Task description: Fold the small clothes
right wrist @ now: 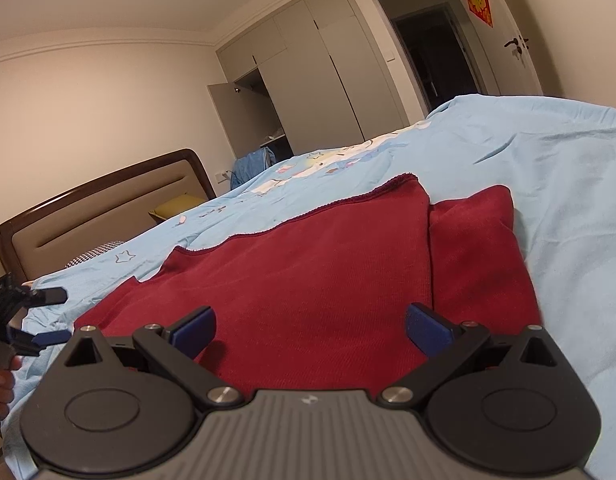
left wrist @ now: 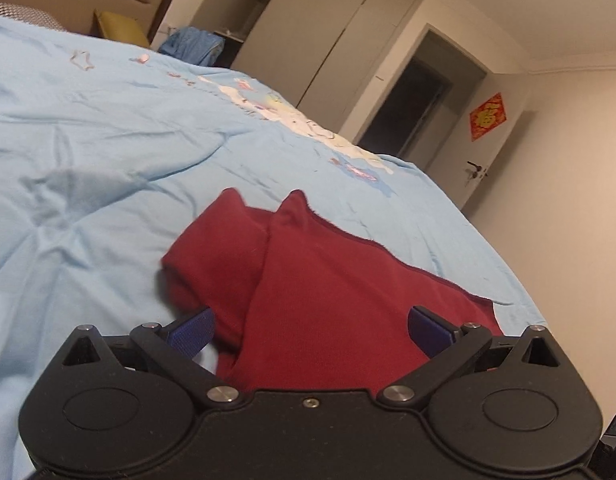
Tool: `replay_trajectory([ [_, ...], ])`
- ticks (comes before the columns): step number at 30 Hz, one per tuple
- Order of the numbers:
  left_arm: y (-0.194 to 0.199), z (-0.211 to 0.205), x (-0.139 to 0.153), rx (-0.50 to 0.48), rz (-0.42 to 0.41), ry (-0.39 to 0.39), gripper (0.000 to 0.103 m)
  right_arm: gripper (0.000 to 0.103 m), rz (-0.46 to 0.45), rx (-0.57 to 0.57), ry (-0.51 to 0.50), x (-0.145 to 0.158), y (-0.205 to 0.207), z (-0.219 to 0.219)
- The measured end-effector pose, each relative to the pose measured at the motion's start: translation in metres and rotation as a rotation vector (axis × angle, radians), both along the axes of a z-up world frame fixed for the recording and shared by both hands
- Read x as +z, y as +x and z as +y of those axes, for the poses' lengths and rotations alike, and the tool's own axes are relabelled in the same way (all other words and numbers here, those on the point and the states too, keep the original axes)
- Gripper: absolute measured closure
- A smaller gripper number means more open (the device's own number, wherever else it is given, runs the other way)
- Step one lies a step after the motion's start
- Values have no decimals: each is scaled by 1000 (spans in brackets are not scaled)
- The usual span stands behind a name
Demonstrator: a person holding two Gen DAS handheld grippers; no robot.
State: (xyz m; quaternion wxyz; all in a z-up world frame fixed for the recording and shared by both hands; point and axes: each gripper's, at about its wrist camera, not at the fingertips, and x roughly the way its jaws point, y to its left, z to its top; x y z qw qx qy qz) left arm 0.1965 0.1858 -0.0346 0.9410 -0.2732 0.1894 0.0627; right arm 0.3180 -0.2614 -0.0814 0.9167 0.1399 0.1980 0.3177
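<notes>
Nearest, the left gripper (left wrist: 310, 330) and right gripper (right wrist: 311, 330) both hold their jaws wide apart, gripping nothing, low over the red garment (right wrist: 308, 280). It lies partly folded on the blue bedcover (left wrist: 107, 140). Each should probably pinch a near edge squarely, lifting together so layers stay aligned.

A gold character, too blurred to read, marks the red door sign (left wrist: 486, 117).
</notes>
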Motion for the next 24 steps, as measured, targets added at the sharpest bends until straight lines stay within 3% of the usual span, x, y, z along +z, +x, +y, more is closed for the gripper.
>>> replay_trajectory([
  [7, -21, 0, -20, -6, 54, -136, 1, 1, -2, -1, -1, 0, 0, 0],
  [11, -18, -6, -24, -31, 35, -168, 1, 1, -2, -1, -1, 0, 0, 0],
  [15, -14, -6, -30, -54, -11, -268, 1, 1, -5, -5, -6, 1, 0, 0],
  [21, -9, 3, -44, 78, -103, -373, 1, 1, -8, -8, -9, 1, 0, 0],
  [24, 0, 6, -43, 129, -104, -359, 6, 1, -11, -10, -15, 1, -1, 1],
])
